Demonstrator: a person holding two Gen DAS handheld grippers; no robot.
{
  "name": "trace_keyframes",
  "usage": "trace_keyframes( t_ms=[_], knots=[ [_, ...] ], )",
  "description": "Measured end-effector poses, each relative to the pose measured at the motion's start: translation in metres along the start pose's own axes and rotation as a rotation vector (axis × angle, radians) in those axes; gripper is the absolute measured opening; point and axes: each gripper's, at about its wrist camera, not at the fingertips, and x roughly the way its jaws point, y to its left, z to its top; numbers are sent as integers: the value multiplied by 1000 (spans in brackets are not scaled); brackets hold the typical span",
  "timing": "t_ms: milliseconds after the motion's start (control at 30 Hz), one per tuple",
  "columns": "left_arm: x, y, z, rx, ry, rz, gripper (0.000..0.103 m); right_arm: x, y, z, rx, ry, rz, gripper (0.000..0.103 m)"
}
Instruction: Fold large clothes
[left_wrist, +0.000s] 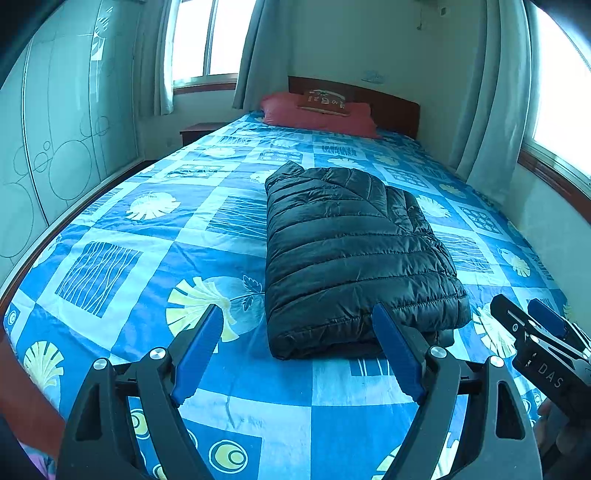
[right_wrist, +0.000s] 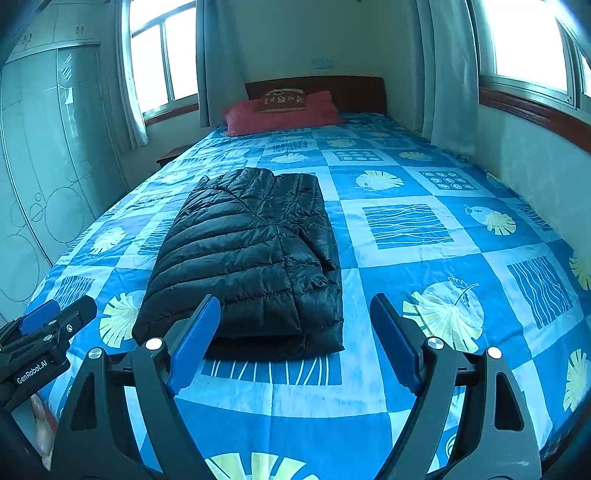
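Observation:
A black quilted puffer jacket (left_wrist: 354, 251) lies folded into a long rectangular bundle on the bed, also seen in the right wrist view (right_wrist: 247, 258). My left gripper (left_wrist: 299, 314) hovers open over the bedsheet just in front of the jacket's near edge, nothing between its blue pads. My right gripper (right_wrist: 295, 306) is likewise open and holds nothing, with its left finger over the jacket's near edge. Each gripper shows in the other's view: the right gripper (left_wrist: 532, 314) at the right edge, the left gripper (right_wrist: 62, 310) at the left edge.
The bed (left_wrist: 155, 258) carries a blue patchwork sheet with leaf prints. Red pillows (left_wrist: 317, 114) and a wooden headboard (right_wrist: 354, 92) stand at the far end. A wardrobe (left_wrist: 55, 147) lines the left side; curtained windows (right_wrist: 524, 40) and a wall run along the right.

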Motion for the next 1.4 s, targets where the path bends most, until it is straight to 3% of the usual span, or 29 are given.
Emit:
trace_keyframes(
  t_ms=[1133,1400],
  knots=[
    [-5,1,5,9,-5,32,85,0,8,-3,-6,1,10,83],
    [-12,-3,10,34,-49,51,85,0,10,-4,-8,2,12,83]
  ],
)
